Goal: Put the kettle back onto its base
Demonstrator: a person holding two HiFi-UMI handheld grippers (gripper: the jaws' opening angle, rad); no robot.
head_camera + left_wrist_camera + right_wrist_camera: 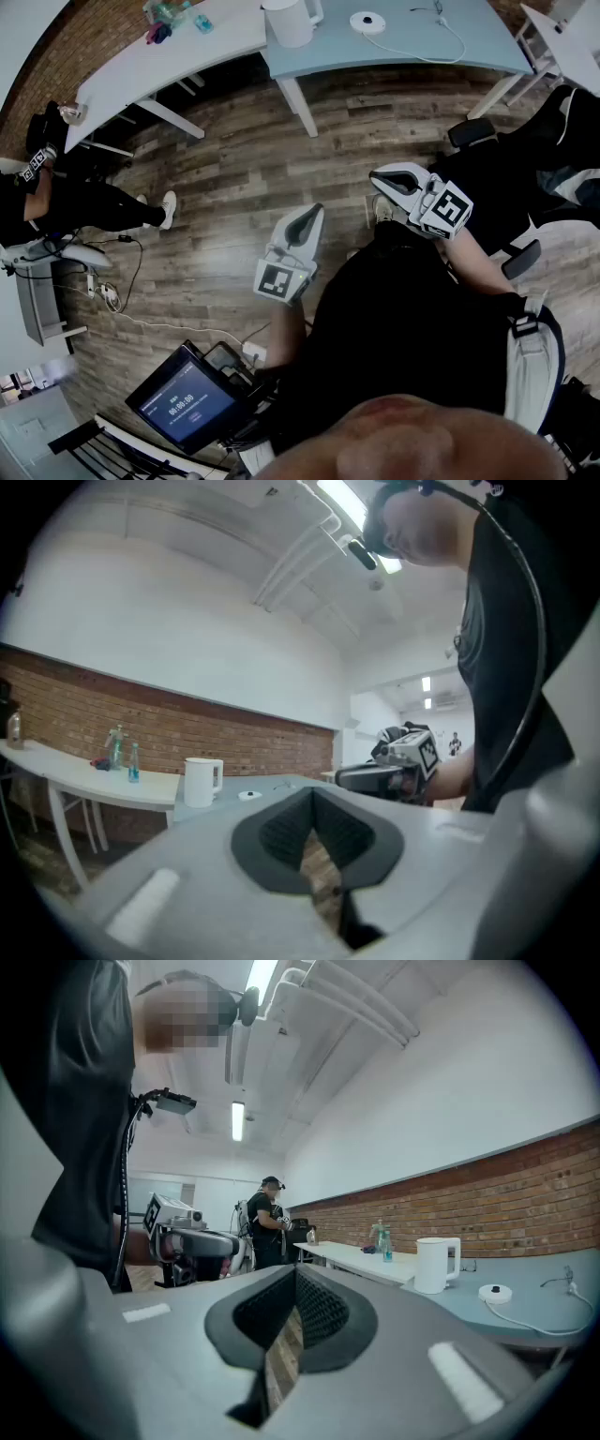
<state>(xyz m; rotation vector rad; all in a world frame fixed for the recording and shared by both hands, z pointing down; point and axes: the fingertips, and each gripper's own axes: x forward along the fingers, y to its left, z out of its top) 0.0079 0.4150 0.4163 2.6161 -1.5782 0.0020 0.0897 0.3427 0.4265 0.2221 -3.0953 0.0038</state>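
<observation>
Far off, at the back edge of the pale blue bench [469,52]: white kettle [289,21], upright, just left of its round white base [367,22] and apart from it. Held level over the wooden floor [244,159], well short of that bench: left gripper [305,225] and right gripper [394,180], each with jaws together and nothing between them. Between grippers and kettle, a stretch of floor and the bench's white leg [298,108]. Left of the kettle, a second, white bench [141,66] with a few small bottles [178,14], possibly spray bottles, too small to tell. Behind both benches, a brick wall [187,728]. At the far left, another person [84,202] in black. Low in the head view, a lit screen [183,403].
</observation>
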